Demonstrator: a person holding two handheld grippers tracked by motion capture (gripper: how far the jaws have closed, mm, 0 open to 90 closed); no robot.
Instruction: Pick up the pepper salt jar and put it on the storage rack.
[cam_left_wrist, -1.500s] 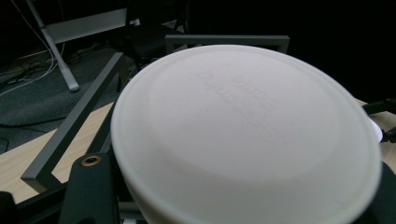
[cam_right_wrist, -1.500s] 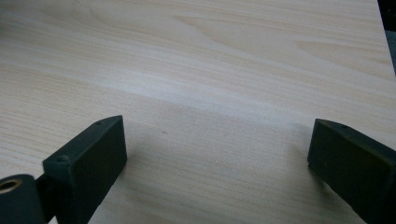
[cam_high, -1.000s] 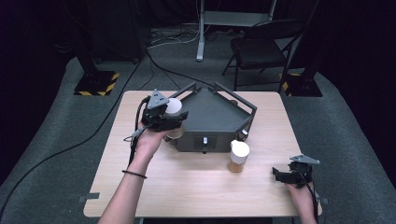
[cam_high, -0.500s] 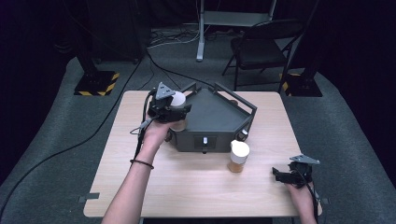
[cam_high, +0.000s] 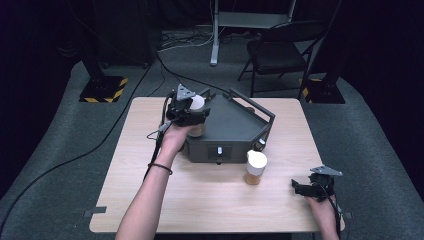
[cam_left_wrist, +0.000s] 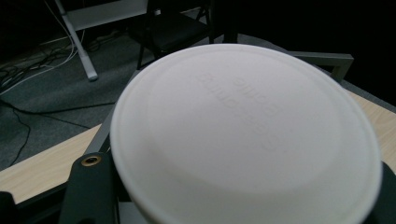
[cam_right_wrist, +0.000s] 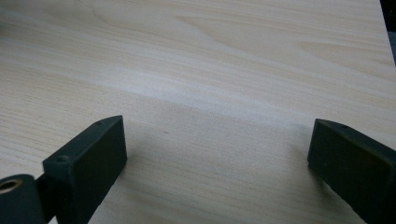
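My left gripper (cam_high: 194, 114) is shut on a small amber bottle (cam_high: 196, 130) with a white lid (cam_high: 197, 103), held upright at the left corner of a dark grey box (cam_high: 235, 125). In the left gripper view the white lid (cam_left_wrist: 243, 135) looms close between the two black jaws, with faint raised lettering on it. A second amber bottle with a white lid (cam_high: 255, 168) stands on the table just in front of the box. My right gripper (cam_high: 300, 187) rests low at the table's front right, open, with bare wood between its fingers (cam_right_wrist: 88, 158).
The light wooden table (cam_high: 200, 200) carries the box, which has a raised frame rail (cam_high: 252, 107) along its back. Behind the table stand a folding chair (cam_high: 280, 50), a metal stand (cam_high: 215, 35) and cables on the grey floor.
The left hand has carried the bottle to the right and farther back, from beside the box to its left corner. The right gripper has stayed put.
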